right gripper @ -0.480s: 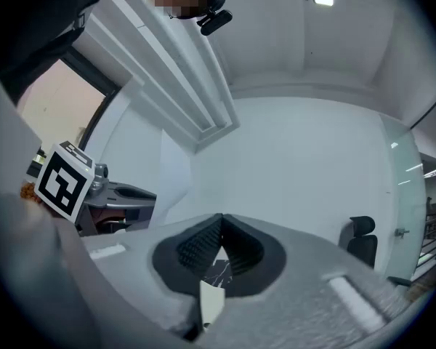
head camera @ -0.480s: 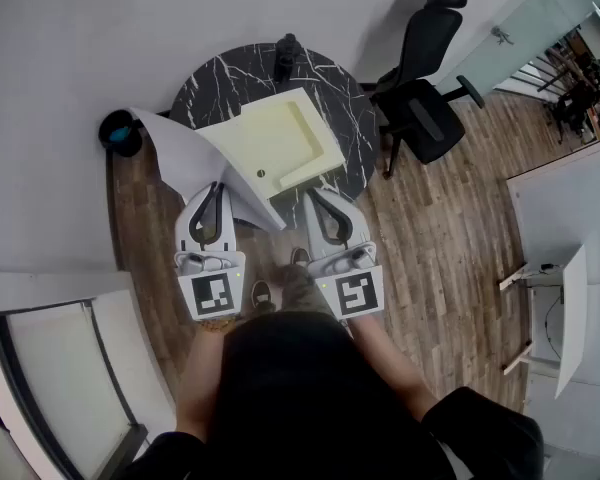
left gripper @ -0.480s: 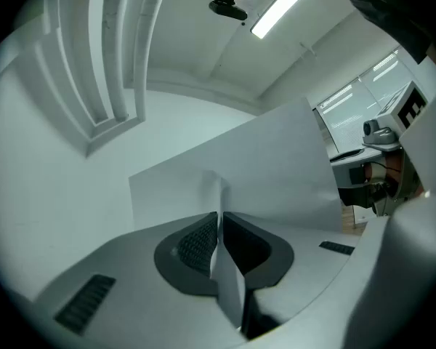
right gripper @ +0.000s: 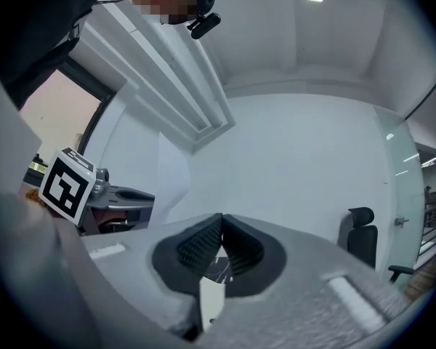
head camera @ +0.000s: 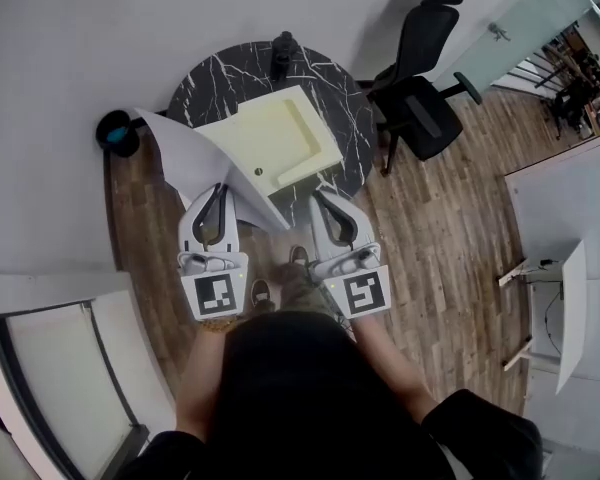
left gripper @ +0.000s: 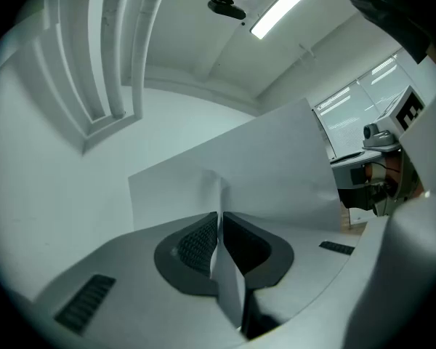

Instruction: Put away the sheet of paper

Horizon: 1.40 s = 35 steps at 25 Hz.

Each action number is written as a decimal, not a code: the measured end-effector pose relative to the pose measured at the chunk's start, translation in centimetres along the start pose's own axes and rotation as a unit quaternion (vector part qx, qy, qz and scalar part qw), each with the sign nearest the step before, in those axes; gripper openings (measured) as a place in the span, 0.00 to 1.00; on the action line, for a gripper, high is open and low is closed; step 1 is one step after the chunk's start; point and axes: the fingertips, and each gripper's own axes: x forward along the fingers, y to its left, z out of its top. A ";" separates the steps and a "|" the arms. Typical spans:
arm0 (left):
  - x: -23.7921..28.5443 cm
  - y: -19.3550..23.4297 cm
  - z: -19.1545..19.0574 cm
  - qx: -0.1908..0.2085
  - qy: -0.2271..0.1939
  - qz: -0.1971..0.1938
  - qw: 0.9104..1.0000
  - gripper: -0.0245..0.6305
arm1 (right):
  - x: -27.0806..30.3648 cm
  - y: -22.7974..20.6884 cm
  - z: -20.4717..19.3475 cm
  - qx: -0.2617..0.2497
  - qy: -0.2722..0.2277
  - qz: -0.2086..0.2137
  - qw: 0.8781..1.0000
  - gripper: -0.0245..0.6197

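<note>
both grippers have drifted slightly right; left gripper (head camera: pixel 218 190) pinches the sheet of paper (head camera: pixel 185 153), right gripper (head camera: pixel 317 198) is closed and empty, and the paper is not yet put away.

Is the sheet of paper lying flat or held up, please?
Held up: the left tool grips the paper, upright between its jaws.

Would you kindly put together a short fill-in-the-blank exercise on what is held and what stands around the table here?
1. The left gripper is clamped on the sheet of paper, whose colour is ____.
2. The pale yellow tray lies on the marble-patterned table, whose top is ____ in shape.
3. To the right of the table in the head view stands an office chair coloured ____.

Missing words: white; round; black.
</note>
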 end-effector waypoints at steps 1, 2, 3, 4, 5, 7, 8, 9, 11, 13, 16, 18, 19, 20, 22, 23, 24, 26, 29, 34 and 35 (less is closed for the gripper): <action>0.0 -0.1 0.0 0.001 0.000 -0.002 1.000 0.10 | -0.1 -0.1 -0.1 0.001 0.001 -0.001 1.000 0.04; 0.1 -0.2 0.0 0.002 0.000 -0.003 1.000 0.10 | -0.1 -0.2 -0.2 0.002 0.002 -0.001 1.000 0.04; 0.1 -0.3 0.1 0.002 0.001 -0.004 1.000 0.10 | -0.2 -0.3 -0.2 0.003 0.003 -0.002 1.000 0.04; 0.1 -0.4 0.1 0.001 0.001 -0.005 1.000 0.10 | -0.3 -0.4 -0.2 0.003 0.003 -0.002 1.000 0.04; 0.1 -0.5 0.2 0.001 0.001 -0.005 1.000 0.10 | -0.4 -0.5 -0.2 0.003 0.004 -0.003 1.000 0.04; 0.2 -0.6 0.2 -0.001 0.000 -0.007 1.000 0.10 | -0.6 -0.8 -0.4 0.004 0.007 -0.005 1.000 0.04; 0.2 -0.7 0.1 -0.001 0.000 -0.007 1.000 0.10 | -0.7 -0.9 -0.5 0.004 0.007 -0.005 1.000 0.04; 0.3 -0.8 0.1 -0.002 -0.001 -0.008 1.000 0.10 | -0.7 -0.9 -0.5 0.003 0.007 -0.005 1.000 0.04; 0.5 -0.9 0.0 -0.004 -0.001 -0.009 1.000 0.10 | -0.7 -1.1 -0.7 0.002 0.008 -0.005 1.000 0.04; 0.8 -1.0 0.0 -0.001 0.001 -0.010 1.000 0.10 | -0.7 -1.3 -0.8 0.002 0.009 -0.004 1.000 0.04; 1.2 -1.2 0.1 0.005 0.002 -0.012 1.000 0.10 | -0.6 -1.7 -0.9 0.004 0.011 -0.005 1.000 0.04; 1.5 -1.3 0.0 0.003 0.003 -0.011 1.000 0.10 | -0.4 -2.1 -1.1 0.005 0.013 -0.005 1.000 0.04; 1.7 -1.3 0.0 0.002 0.004 -0.010 1.000 0.10 | -0.2 -2.3 -1.2 0.006 0.012 -0.005 1.000 0.04; 1.9 -1.3 -0.1 0.001 0.004 -0.009 1.000 0.10 | -0.1 -2.5 -1.2 0.005 0.011 -0.004 1.000 0.04; 2.3 -1.3 -0.1 0.004 0.006 -0.008 1.000 0.10 | 0.2 -2.9 -1.2 0.005 0.008 -0.005 1.000 0.04; 2.4 -1.4 -0.1 0.009 0.007 -0.008 1.000 0.10 | 0.3 -3.0 -1.2 0.005 0.007 -0.006 1.000 0.04; 2.6 -1.5 -0.1 0.011 0.008 -0.008 1.000 0.10 | 0.5 -3.2 -1.2 0.004 0.006 -0.006 1.000 0.04; 2.8 -1.5 -0.2 0.008 0.010 -0.007 1.000 0.10 | 0.9 -3.3 -1.3 0.001 0.006 0.000 1.000 0.04; 3.2 -1.2 -0.5 0.001 0.012 -0.001 1.000 0.10 | 1.6 -3.2 -1.7 0.003 0.008 0.011 1.000 0.04; 4.1 -0.6 -0.7 0.009 0.016 0.010 1.000 0.10 | 2.9 -3.8 -1.7 0.006 0.001 0.021 1.000 0.04; 4.4 -0.4 -0.7 0.011 0.015 0.011 1.000 0.10 | 3.2 -4.0 -1.8 0.006 0.000 0.023 1.000 0.04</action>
